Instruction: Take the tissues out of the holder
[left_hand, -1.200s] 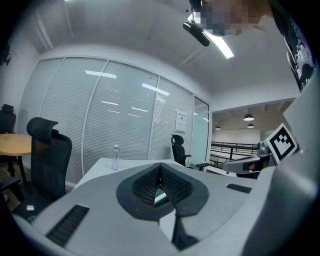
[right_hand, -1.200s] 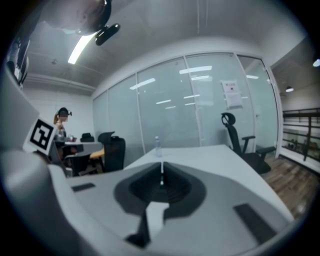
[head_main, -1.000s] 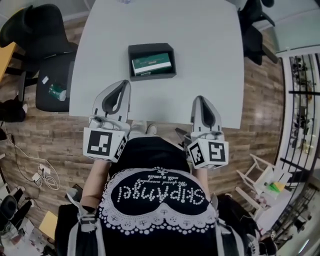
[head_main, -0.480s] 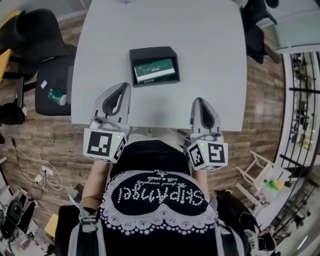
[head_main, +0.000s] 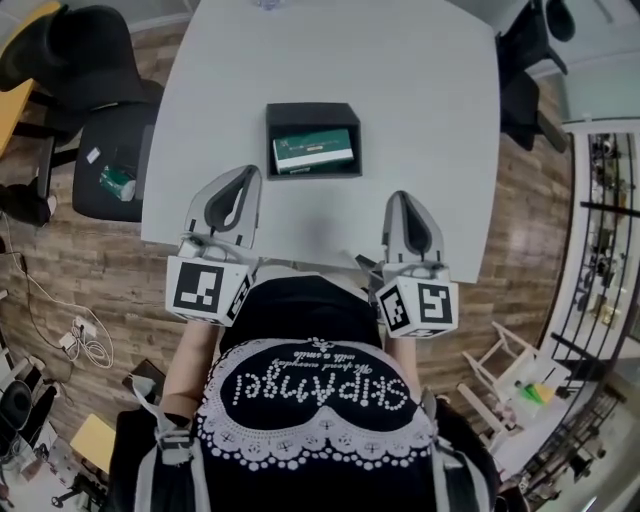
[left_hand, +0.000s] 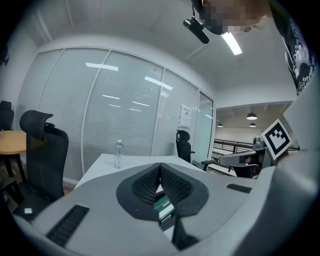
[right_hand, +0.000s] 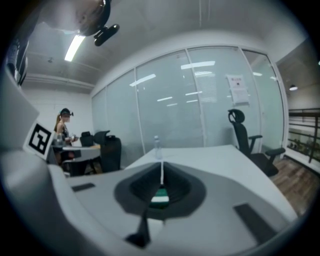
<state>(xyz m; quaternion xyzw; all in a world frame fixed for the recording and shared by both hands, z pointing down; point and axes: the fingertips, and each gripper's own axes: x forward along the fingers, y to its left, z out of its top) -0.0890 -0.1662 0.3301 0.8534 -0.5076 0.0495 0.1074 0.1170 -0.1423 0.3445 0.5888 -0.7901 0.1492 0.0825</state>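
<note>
Your left gripper and right gripper show jaws together, near the black box holder containing green-packed tissues.

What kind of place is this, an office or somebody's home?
Most likely an office meeting room. There is a large white table with black office chairs around it, and the gripper views show floor-to-ceiling glass partition walls with strip ceiling lights above.

Green tissues flat inside black holder.
</note>
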